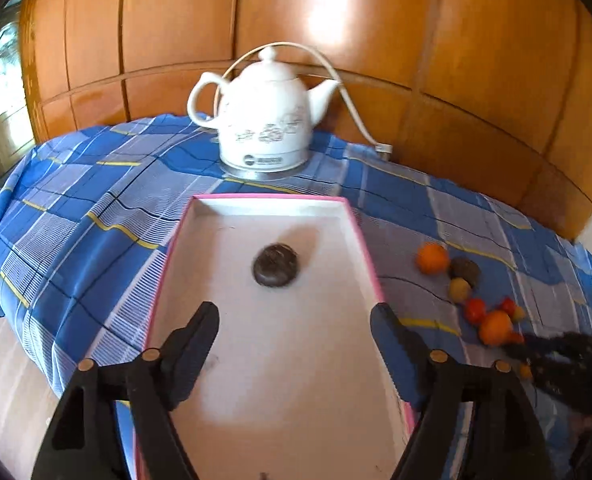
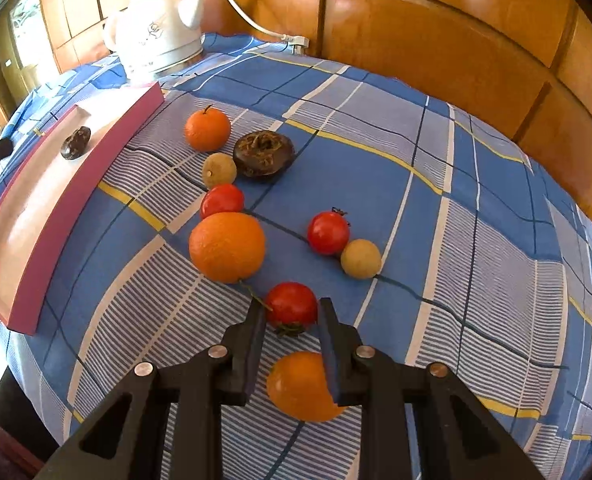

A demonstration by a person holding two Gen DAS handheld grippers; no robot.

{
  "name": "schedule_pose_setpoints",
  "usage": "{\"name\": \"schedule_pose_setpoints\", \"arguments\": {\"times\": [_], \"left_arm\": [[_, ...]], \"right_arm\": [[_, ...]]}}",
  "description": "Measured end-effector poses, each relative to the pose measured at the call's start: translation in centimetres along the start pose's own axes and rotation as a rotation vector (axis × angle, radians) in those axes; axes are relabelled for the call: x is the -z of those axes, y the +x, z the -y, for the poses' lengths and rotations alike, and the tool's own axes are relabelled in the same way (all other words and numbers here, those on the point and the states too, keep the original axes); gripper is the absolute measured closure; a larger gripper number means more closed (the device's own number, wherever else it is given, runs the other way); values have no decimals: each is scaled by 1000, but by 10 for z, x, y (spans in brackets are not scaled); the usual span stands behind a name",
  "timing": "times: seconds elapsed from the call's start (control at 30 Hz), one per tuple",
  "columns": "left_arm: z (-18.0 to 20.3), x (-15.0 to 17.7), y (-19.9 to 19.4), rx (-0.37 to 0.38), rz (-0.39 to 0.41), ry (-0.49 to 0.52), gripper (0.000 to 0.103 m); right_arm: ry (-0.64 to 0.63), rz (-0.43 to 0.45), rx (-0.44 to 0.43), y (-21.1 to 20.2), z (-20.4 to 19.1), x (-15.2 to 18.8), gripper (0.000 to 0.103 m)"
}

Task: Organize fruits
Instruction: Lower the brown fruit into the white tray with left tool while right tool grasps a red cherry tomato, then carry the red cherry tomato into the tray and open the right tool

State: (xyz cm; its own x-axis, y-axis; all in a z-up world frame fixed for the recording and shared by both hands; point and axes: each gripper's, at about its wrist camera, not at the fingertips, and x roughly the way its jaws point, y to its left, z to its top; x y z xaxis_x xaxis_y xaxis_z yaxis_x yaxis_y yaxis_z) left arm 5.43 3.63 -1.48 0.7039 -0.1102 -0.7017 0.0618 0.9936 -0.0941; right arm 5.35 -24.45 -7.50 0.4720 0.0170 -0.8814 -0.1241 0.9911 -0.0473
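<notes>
My left gripper point(image 1: 293, 312) is open and empty over the near part of a white box with a pink rim point(image 1: 366, 248). A dark round fruit point(image 1: 275, 265) lies alone in that box, ahead of the fingertips. In the right wrist view my right gripper point(image 2: 291, 308) is shut on a small red tomato point(image 2: 291, 306) resting on the blue checked cloth. An orange point(image 2: 300, 386) lies just beneath its fingers. Beyond them sit a large orange point(image 2: 227, 247), two more tomatoes point(image 2: 328, 233), two tan round fruits point(image 2: 360, 259), a small orange point(image 2: 207, 128) and a dark brown fruit point(image 2: 263, 154).
A white ceramic kettle point(image 1: 263, 120) stands on its base behind the box, its cord running to a plug point(image 1: 382, 150) by the wooden wall panels. The box's pink side wall point(image 2: 67, 208) lies left of the fruit. The table drops off at the left, where floor shows.
</notes>
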Motion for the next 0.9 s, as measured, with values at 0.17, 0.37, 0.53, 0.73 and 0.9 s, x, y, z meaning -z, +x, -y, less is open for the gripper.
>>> {"name": "schedule_pose_setpoints", "arguments": {"times": [0.17,0.37,0.53,0.73,0.9], "left_arm": [[18,13,-14,14,19,35,18],[26,19,-19,38,13,47,18],[23,20,-20,37,0,22,17],[16,23,-17,-10,-16,5,18],[11,23,-17,-18,-18,-6,18]], "right_arm": [[5,2,2,1,1,1,77],[12,14,13,-1,3,2,77],[38,61,17,-13,5,2,78],[82,128,25,-32,9,-1,78],[104,198,-35,-55,2,-11,78]]}}
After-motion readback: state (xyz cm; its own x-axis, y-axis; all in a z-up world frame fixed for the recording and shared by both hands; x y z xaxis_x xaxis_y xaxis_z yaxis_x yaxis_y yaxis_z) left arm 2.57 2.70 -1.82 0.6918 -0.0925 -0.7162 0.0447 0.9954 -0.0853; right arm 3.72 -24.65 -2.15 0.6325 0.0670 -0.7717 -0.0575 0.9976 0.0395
